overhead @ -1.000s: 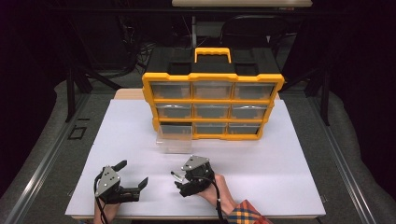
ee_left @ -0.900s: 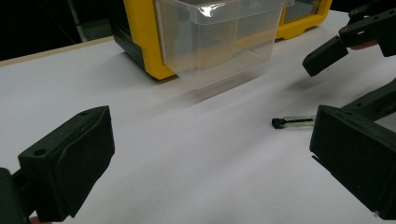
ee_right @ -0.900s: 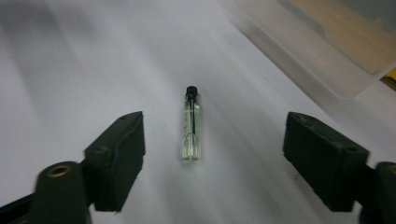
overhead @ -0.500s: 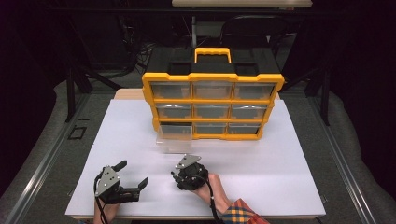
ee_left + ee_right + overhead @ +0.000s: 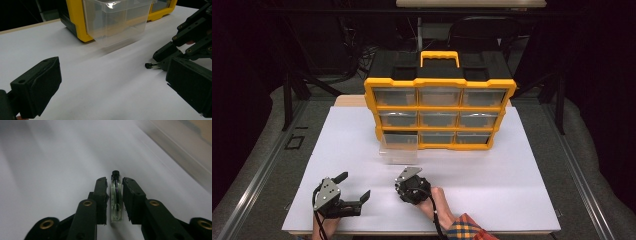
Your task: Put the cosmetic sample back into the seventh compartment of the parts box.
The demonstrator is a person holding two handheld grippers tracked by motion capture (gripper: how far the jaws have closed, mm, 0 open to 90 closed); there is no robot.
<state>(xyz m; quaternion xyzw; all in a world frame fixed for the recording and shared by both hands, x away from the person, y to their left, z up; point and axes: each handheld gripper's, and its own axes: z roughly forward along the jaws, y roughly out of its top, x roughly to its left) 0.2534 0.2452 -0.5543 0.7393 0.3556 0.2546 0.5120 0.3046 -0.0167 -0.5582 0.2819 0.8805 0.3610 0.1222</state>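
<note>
At the lower centre of the high view, the right gripper (image 5: 404, 184) is seen pressed down on the white table sheet (image 5: 512, 170), its black jaws drawn narrow around a small clear glass vial with a black cap (image 5: 116, 195). Whether the pads already pinch the glass cannot be told; a thin gap seems to remain on either side in the right gripper view. At the lower left of the high view, the left gripper (image 5: 354, 192) is held idle with jaws spread wide and nothing between them. Toward the upper middle, a clear plastic drawer (image 5: 398, 148) is seen pulled out of the bottom-left slot of the yellow-framed parts cabinet with a black top and handle (image 5: 439, 107). The vial is judged best taken with the jaws centred along its body, below the cap, and closed gently, since the smooth round glass is likely to roll or squirt free if pinched off-centre.
</note>
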